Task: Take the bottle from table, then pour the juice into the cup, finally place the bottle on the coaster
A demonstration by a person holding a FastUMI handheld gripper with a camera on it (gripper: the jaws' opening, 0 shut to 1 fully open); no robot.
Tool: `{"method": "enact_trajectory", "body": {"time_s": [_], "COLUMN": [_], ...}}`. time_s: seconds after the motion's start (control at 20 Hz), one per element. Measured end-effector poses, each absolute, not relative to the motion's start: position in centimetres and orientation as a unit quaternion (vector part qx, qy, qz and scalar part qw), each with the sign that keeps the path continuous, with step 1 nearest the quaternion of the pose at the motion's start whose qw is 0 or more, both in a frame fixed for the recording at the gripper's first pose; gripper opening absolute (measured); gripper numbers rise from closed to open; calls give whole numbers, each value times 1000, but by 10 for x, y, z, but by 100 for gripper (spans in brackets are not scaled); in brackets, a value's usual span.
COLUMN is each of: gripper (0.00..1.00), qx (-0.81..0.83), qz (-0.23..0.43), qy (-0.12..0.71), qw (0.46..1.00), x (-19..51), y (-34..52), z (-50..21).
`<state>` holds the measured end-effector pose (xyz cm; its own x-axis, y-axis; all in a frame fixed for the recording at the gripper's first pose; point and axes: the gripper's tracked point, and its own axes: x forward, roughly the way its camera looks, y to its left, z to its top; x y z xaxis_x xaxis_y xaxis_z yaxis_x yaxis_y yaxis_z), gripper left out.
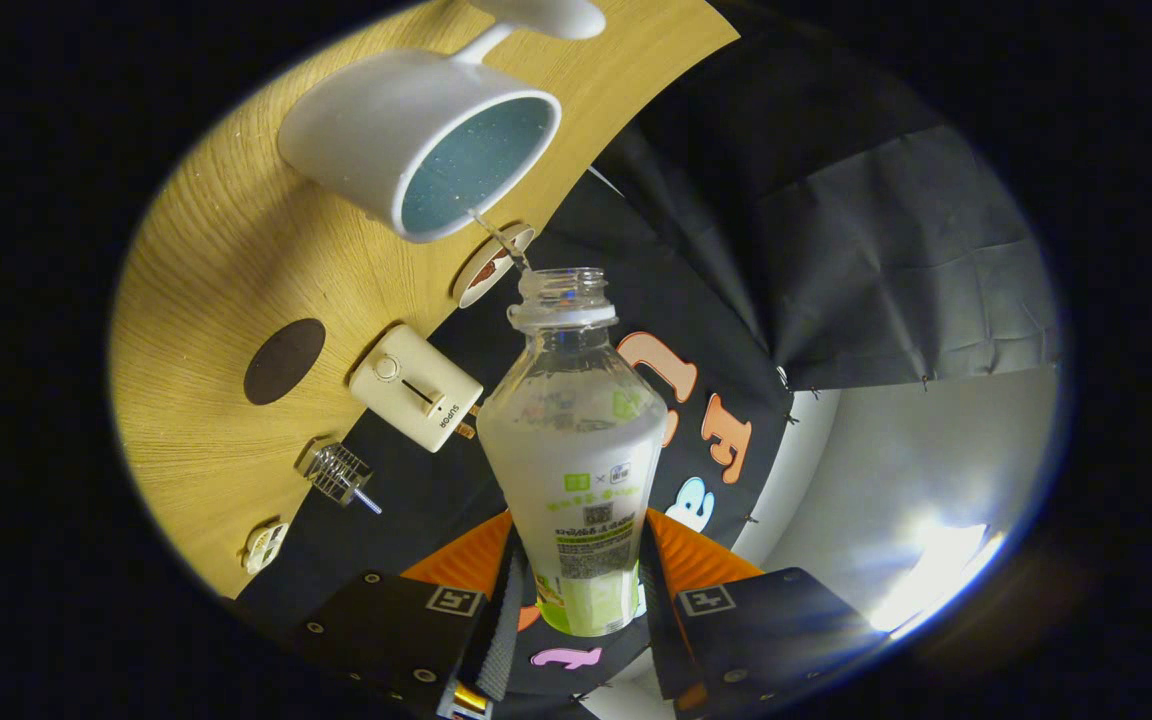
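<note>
- "SUPOR" printed on the cream box (416, 388) lying on the table (226, 250)
- bottle (576, 440) label: print too small to read

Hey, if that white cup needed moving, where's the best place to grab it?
Probably the cup's long white handle, taken from the side with one jaw on each flank. It's slim, while the body is wide and receiving juice. The gripper is shut on the bottle.
</note>
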<state>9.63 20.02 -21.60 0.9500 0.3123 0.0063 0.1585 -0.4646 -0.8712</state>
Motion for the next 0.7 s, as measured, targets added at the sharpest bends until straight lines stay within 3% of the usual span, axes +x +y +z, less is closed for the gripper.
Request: {"method": "enact_trajectory", "body": {"time_s": [0.7], "gripper": [56], "qx": [-857], "qz": [76], "qy": [-164], "qw": [483], "x": [94], "y": [212], "z": [-196]}}
